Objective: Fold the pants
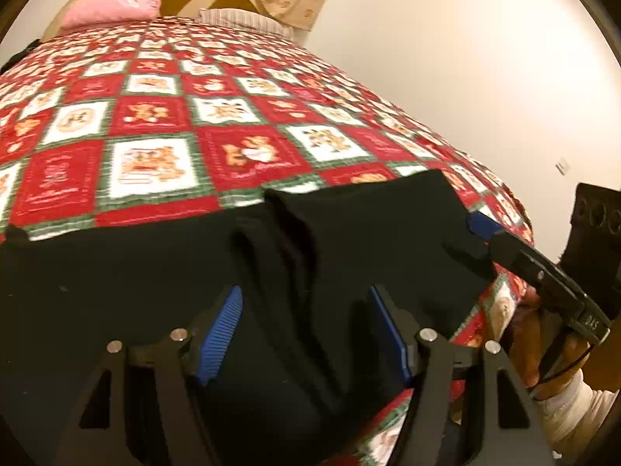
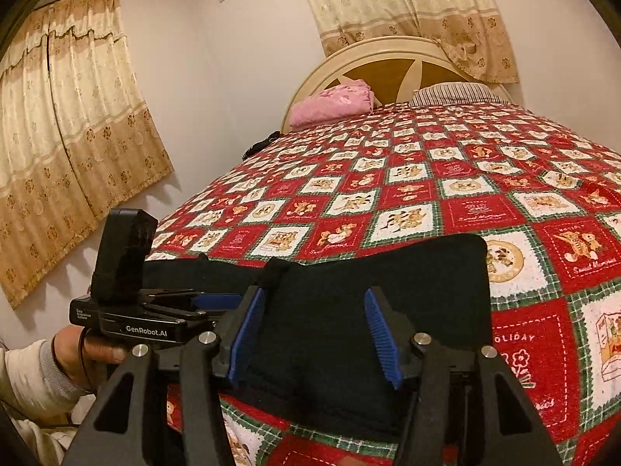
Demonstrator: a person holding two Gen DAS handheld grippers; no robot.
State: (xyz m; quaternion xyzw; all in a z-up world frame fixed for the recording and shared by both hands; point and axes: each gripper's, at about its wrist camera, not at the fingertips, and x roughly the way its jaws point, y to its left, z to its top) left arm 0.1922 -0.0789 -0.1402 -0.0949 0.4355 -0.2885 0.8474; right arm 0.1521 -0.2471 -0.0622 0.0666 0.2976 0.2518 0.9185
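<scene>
A bed fills the room, spread with a red, white and green checked quilt printed with teddy bears. At its far end stands a rounded cream headboard, with a pink pillow and a striped pillow against it. Beige floral curtains hang on the white walls. The black pants lie flat at the bed's near edge (folds barely readable in the dark cloth). The left gripper and right gripper both have their blue-padded jaws spread over the fabric, apparently gripping nothing.

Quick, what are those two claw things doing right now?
Left gripper: open, over the black pants, gripping nothing.
Right gripper: open, over the pants too.
</scene>
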